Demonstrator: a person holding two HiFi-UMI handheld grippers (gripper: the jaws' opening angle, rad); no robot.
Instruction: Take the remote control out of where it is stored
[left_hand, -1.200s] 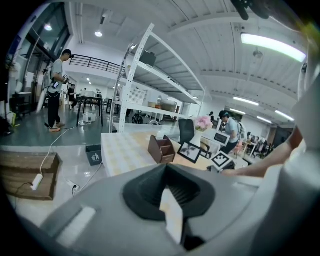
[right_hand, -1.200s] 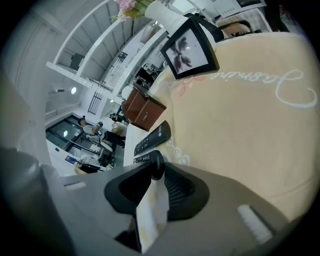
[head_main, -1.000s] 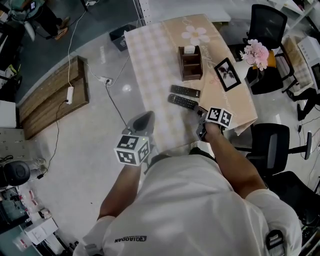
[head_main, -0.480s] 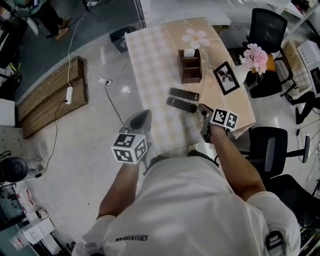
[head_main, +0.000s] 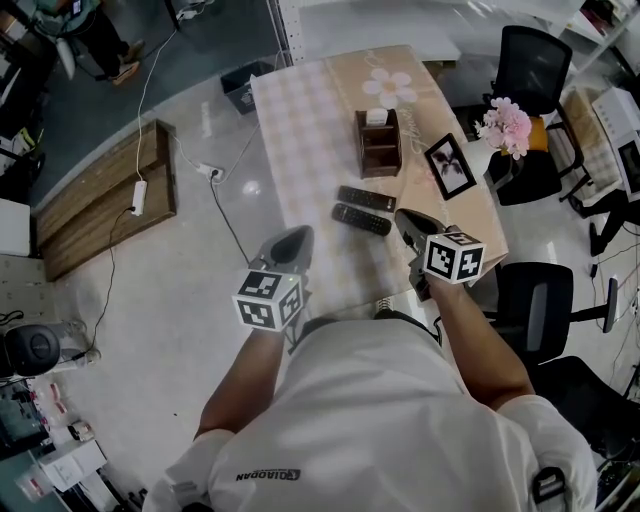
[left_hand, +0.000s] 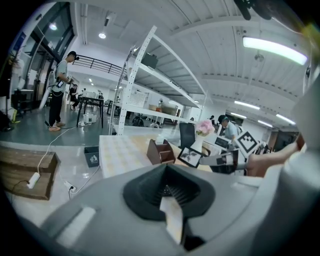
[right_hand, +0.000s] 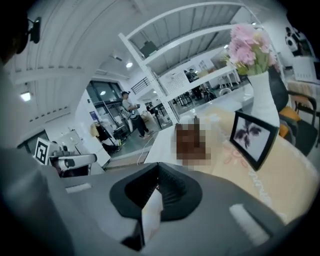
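Observation:
Two black remote controls lie side by side on the table, the nearer one (head_main: 361, 219) and the farther one (head_main: 366, 198), in front of a brown wooden organizer box (head_main: 378, 143). My right gripper (head_main: 403, 214) hovers above the table just right of the nearer remote. Its jaws have just been closing and are now shut, with nothing between them (right_hand: 157, 171). My left gripper (head_main: 299, 233) hangs off the table's left edge over the floor. Its jaws meet with nothing in them (left_hand: 168, 170).
A black photo frame (head_main: 449, 167) leans right of the organizer, and a vase of pink flowers (head_main: 505, 125) stands beyond the table's right edge. Office chairs (head_main: 536, 300) stand on the right. A power strip and cable (head_main: 212, 160) lie on the floor to the left.
My right gripper has lifted off the table near the nearer remote's right end and rolled, its marker cube now facing up. Both remotes and the left gripper have stayed put.

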